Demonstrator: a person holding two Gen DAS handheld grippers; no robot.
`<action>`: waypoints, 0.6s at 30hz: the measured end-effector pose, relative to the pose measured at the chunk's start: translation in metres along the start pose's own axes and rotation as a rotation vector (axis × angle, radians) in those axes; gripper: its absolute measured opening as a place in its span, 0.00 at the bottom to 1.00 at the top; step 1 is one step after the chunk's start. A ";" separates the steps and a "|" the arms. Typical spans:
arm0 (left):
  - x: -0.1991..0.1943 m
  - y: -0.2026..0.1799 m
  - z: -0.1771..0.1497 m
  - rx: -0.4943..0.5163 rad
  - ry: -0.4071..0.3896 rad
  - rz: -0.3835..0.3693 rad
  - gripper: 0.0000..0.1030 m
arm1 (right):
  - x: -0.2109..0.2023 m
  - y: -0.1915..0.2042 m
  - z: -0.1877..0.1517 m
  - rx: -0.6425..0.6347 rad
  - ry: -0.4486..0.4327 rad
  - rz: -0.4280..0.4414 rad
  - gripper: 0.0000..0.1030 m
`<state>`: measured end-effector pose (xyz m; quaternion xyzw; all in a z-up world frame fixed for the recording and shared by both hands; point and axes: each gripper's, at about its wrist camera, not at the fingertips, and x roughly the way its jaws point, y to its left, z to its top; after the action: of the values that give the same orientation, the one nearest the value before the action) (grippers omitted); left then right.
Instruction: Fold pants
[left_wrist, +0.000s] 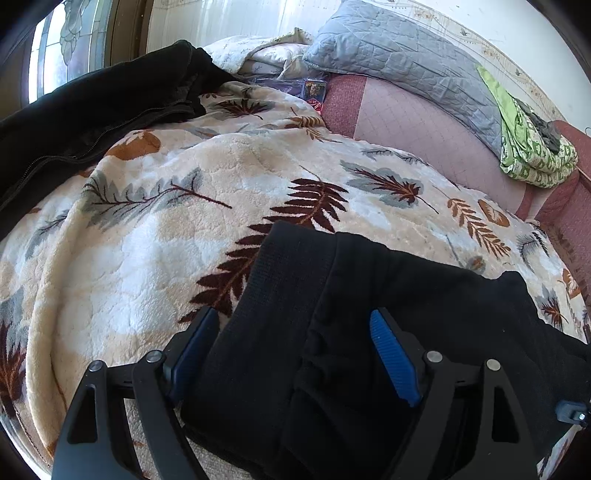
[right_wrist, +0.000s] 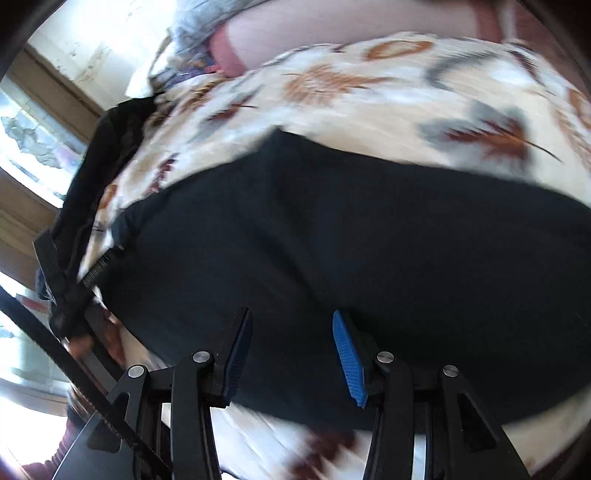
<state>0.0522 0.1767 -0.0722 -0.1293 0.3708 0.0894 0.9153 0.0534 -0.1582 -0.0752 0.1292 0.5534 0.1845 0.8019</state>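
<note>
Black pants (left_wrist: 332, 350) lie on a cream leaf-print blanket (left_wrist: 166, 221), with a ribbed cuff (left_wrist: 295, 251) pointing away from me. My left gripper (left_wrist: 295, 325) is open, its blue pads on either side of the cuff end of the pants. In the right wrist view, which is blurred, the pants (right_wrist: 332, 221) fill the middle. My right gripper (right_wrist: 291, 328) is open just over the black cloth, with fabric between its blue pads. The other gripper (right_wrist: 74, 288) shows at the left edge of that view.
A black zip jacket (left_wrist: 92, 110) lies at the far left of the bed. A grey quilted pillow (left_wrist: 406, 55), a green patterned cloth (left_wrist: 528, 147) and a pink sheet (left_wrist: 424, 129) are at the far side. A window (left_wrist: 66, 44) is at the top left.
</note>
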 end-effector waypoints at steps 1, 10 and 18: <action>-0.001 0.000 -0.001 0.003 -0.003 0.005 0.81 | -0.012 -0.013 -0.009 0.018 -0.010 -0.028 0.48; -0.028 -0.023 -0.015 0.073 0.009 0.171 0.83 | -0.076 -0.098 -0.046 0.195 -0.123 -0.142 0.53; -0.093 -0.091 -0.001 0.233 0.007 0.129 0.83 | -0.109 -0.142 -0.063 0.377 -0.249 -0.080 0.57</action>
<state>0.0093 0.0840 0.0082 0.0018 0.3892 0.1037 0.9153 -0.0187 -0.3333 -0.0645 0.2763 0.4796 0.0286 0.8324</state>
